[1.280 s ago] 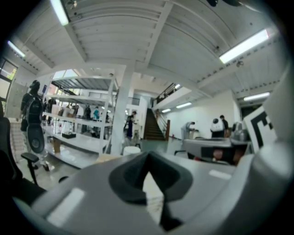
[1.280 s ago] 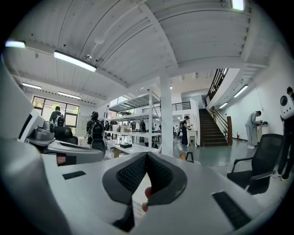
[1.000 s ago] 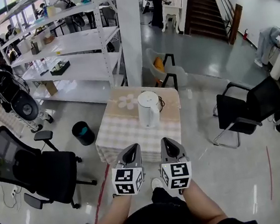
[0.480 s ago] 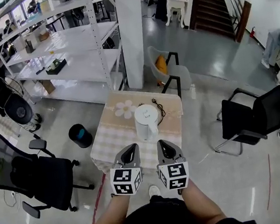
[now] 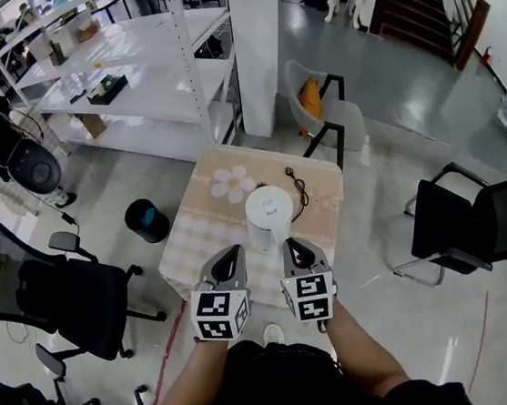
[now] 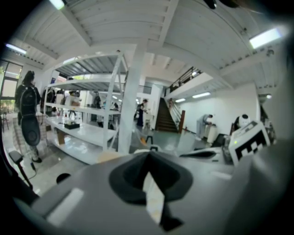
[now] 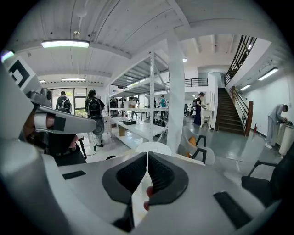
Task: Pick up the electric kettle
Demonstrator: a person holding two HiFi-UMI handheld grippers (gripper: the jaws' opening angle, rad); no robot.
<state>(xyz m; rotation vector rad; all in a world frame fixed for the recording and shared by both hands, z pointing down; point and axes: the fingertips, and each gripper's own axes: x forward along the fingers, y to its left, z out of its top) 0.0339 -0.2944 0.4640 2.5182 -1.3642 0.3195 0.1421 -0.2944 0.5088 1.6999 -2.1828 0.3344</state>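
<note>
A white electric kettle (image 5: 269, 215) stands upright on a small table (image 5: 205, 240) covered with a beige checked cloth. A black cord (image 5: 299, 188) lies on the cloth behind the kettle. My left gripper (image 5: 232, 254) and right gripper (image 5: 292, 245) hover side by side over the table's near edge, just short of the kettle, both shut and holding nothing. In the right gripper view, the kettle's white top (image 7: 154, 148) shows just beyond the closed pads. The left gripper view is blurred, and the right gripper's marker cube (image 6: 248, 141) shows at its right.
Black office chairs stand at left (image 5: 64, 298) and right (image 5: 475, 216). A black bin (image 5: 146, 221) sits left of the table. Behind the table are a grey chair (image 5: 327, 115), a white pillar (image 5: 257, 41) and white shelving (image 5: 128, 75).
Both grippers have moved forward together toward the table. The kettle now sits just ahead of their tips. Both stayed shut.
</note>
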